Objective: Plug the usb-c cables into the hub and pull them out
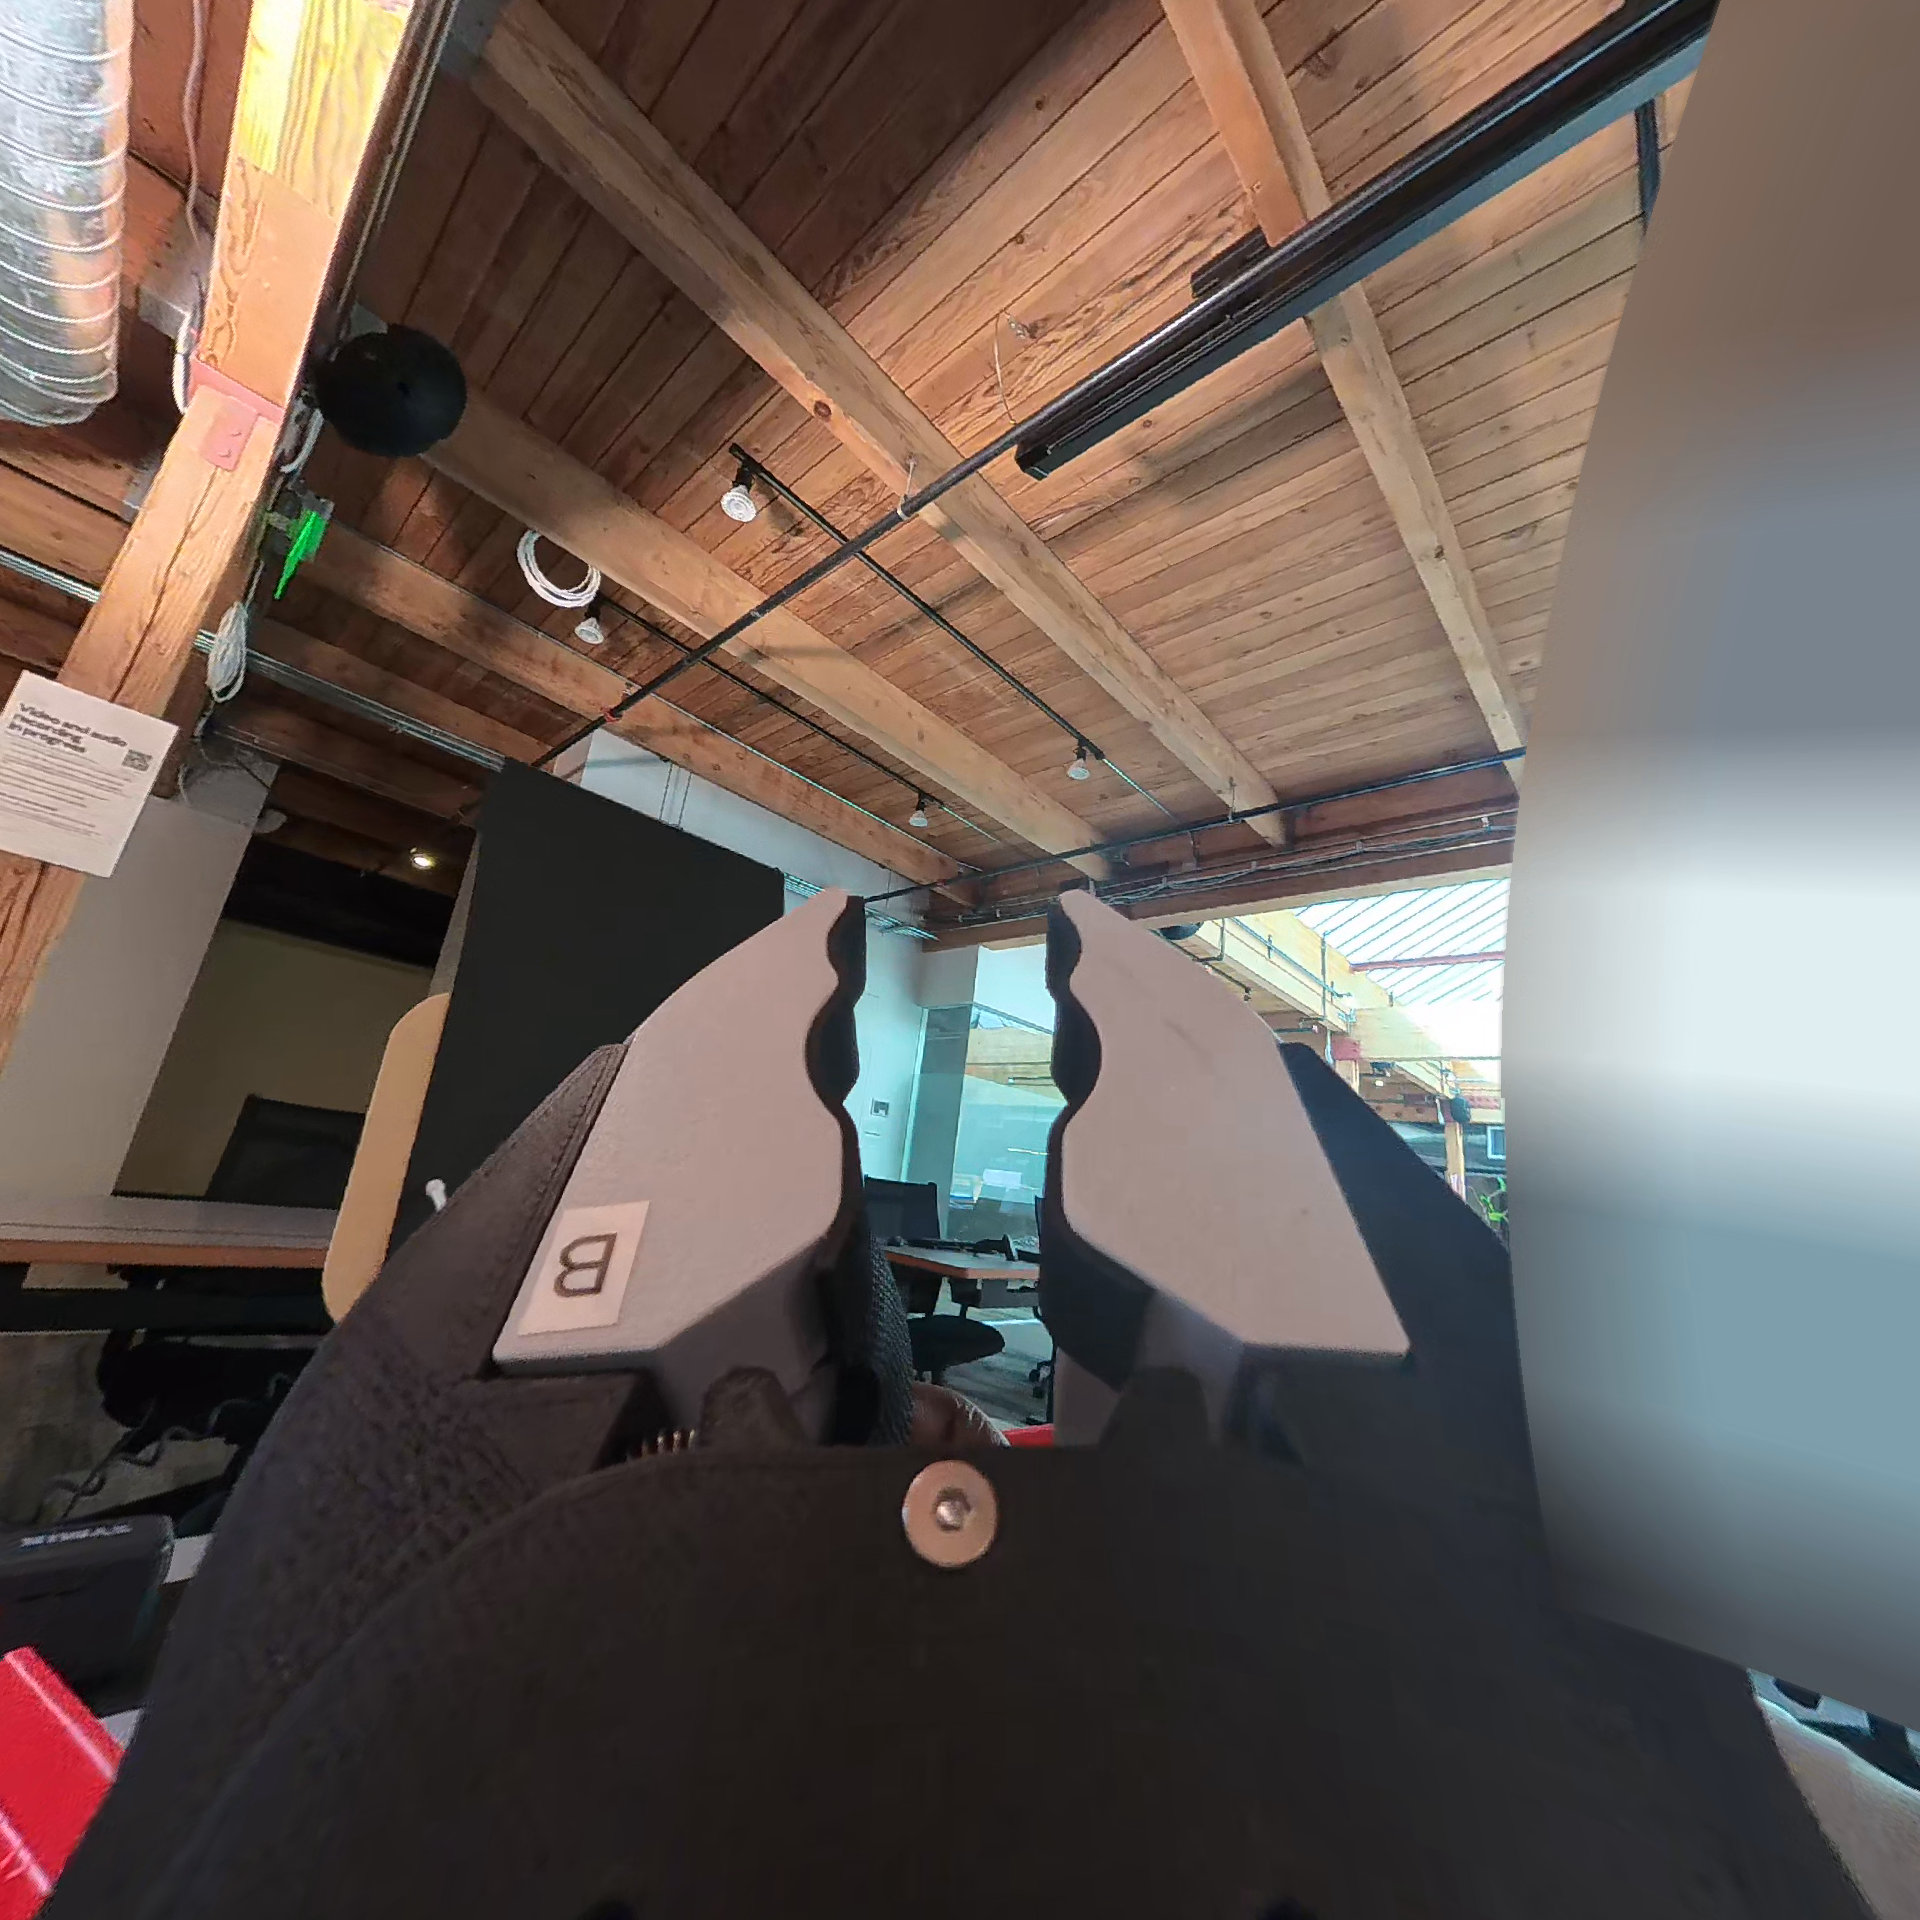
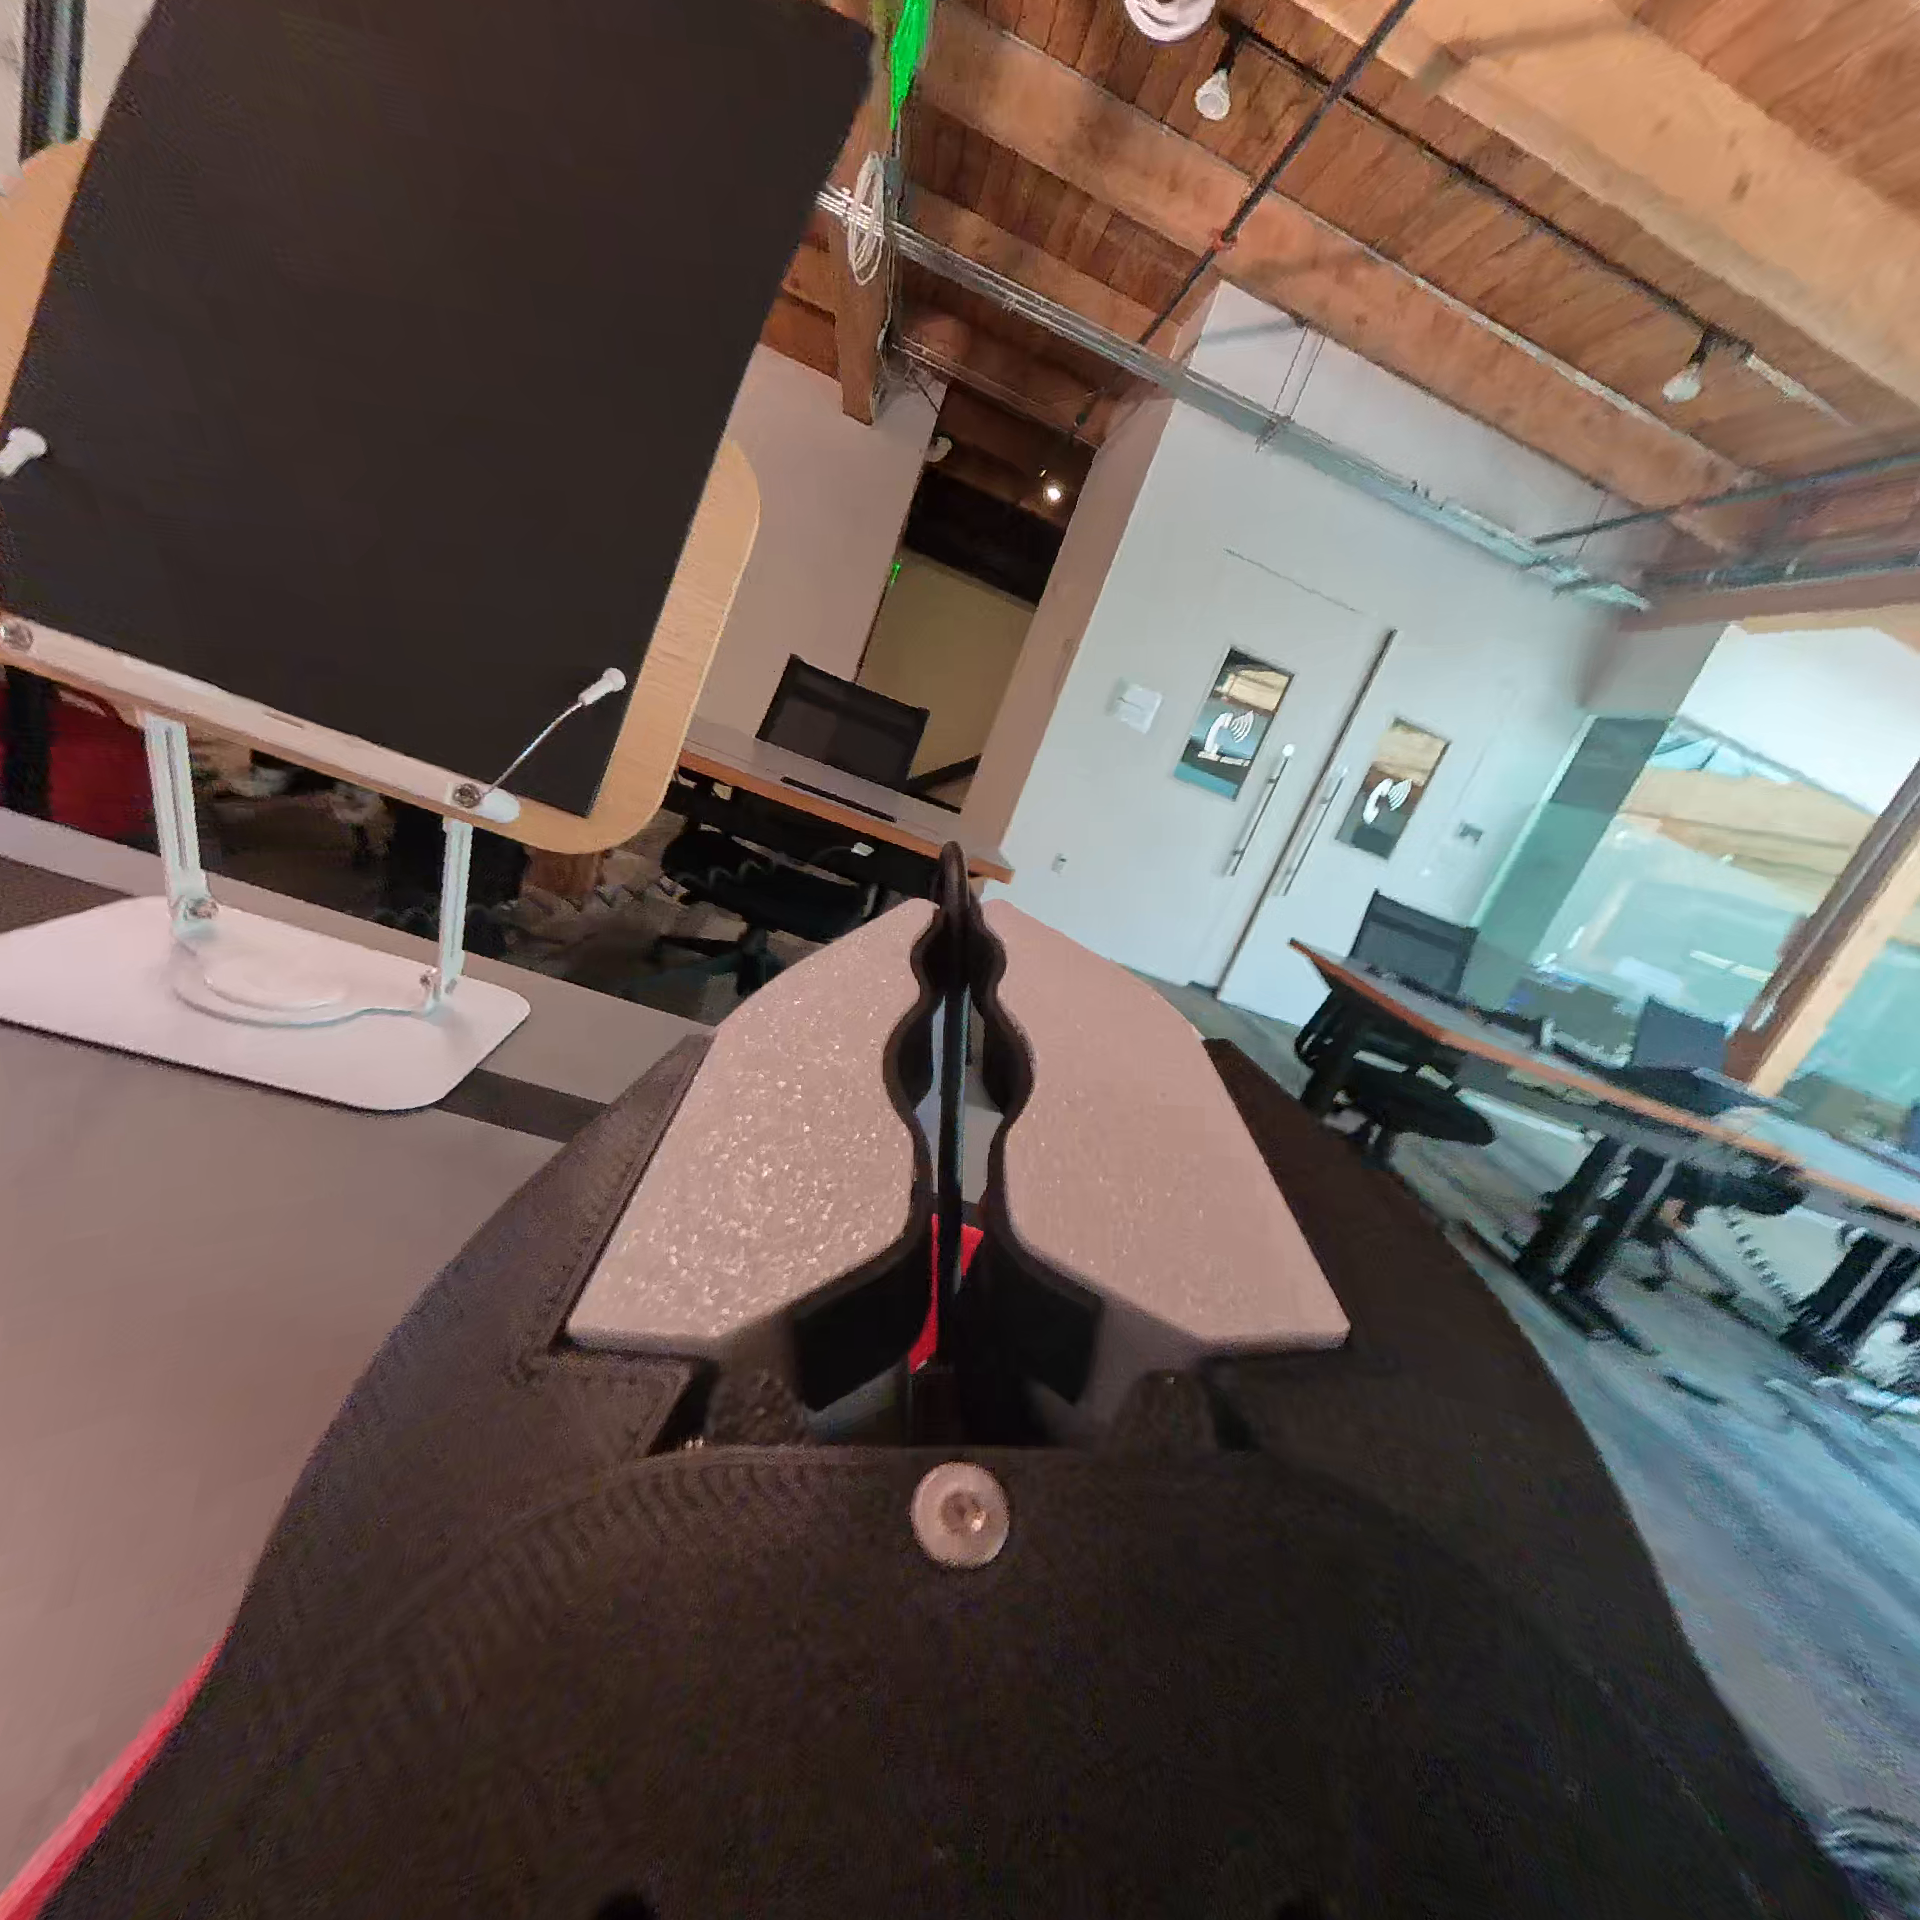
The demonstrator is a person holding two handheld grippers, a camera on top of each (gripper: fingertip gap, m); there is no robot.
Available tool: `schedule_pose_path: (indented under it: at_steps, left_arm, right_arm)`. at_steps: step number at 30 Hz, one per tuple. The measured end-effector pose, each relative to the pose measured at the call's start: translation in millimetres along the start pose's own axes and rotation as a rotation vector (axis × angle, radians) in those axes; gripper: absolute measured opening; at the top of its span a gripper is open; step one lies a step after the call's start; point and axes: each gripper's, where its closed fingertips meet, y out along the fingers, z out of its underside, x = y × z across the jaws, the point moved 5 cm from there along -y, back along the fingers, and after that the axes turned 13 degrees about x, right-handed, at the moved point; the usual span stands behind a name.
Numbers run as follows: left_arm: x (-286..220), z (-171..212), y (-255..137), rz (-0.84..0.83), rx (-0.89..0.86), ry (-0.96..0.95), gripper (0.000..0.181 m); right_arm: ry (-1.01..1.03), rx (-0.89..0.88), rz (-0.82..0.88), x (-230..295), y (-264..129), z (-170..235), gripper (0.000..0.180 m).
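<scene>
Right gripper (image 2: 951, 914): closed on thin black usb-c cable (image 2: 954, 1049), which ran lengthwise between the grey fingers.
Left gripper (image 1: 954, 920): open, empty, angled ceilingward.
Hub: unseen, probably below both grippers.

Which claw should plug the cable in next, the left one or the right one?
Probably the right claw. It is already shut on a thin black cable that runs between its fingers. The left claw is open, holds nothing and points up at the ceiling. The hub shows in neither view.
</scene>
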Motion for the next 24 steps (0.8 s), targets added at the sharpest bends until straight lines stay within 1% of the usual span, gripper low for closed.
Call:
schedule_pose_path:
  at_steps: [4, 5, 7, 9, 11, 14, 16, 18, 20, 22, 23, 24]
  left_arm:
    - [3.6, -1.3, -2.5, -0.009, -0.003, -0.002, 0.033]
    - [4.3, -1.6, -2.9, -0.014, -0.004, 0.001, 0.033]
    - [5.1, -1.0, -2.8, -0.02, -0.001, 0.006, 0.033]
    - [4.8, 0.5, -1.5, -0.017, 0.009, 0.004, 0.033]
    - [3.2, 1.9, 0.0, -0.006, 0.019, 0.001, 0.033]
    - [-0.1, 3.2, 2.1, 0.007, 0.035, 0.011, 0.033]
    - [-1.8, 4.8, 3.5, 0.01, 0.053, 0.026, 0.033]
    - [-3.4, 6.6, 4.9, 0.015, 0.07, 0.033, 0.033]
    - [-5.5, 7.3, 5.8, 0.025, 0.077, 0.034, 0.033]
    - [-6.9, 7.2, 6.3, 0.03, 0.076, 0.036, 0.032]
    - [-7.1, 7.5, 6.6, 0.03, 0.076, 0.035, 0.032]
    - [-7.1, 8.0, 7.0, 0.031, 0.077, 0.035, 0.032]
  right_arm:
    - [0.038, 0.138, -0.045, 0.0, 23.6, 33.8, 0.004]
    - [0.034, 0.163, -0.061, 1.5, 26.1, 39.0, 0.004]
    - [0.052, 0.171, -0.078, 2.2, 26.8, 41.5, 0.01]
    - [0.12, 0.152, -0.144, 2.5, 24.3, 36.1, 0.027]
    - [0.243, 0.12, -0.239, 0.8, 20.4, 27.4, 0.042]
    - [0.391, 0.079, -0.395, 0.1, 9.8, 13.3, 0.061]
    - [0.475, 0.043, -0.495, 2.8, -3.0, 2.8, 0.068]
    - [0.54, 0.065, -0.566, 4.6, -14.5, 0.6, 0.072]
    - [0.568, 0.211, -0.586, 4.2, -21.4, 14.4, 0.062]
    - [0.551, 0.416, -0.594, 5.2, -28.9, 38.2, 0.036]
    - [0.519, 0.523, -0.552, 3.5, -31.4, 53.3, 0.032]
    - [0.464, 0.611, -0.47, -0.8, -33.0, 68.4, 0.031]
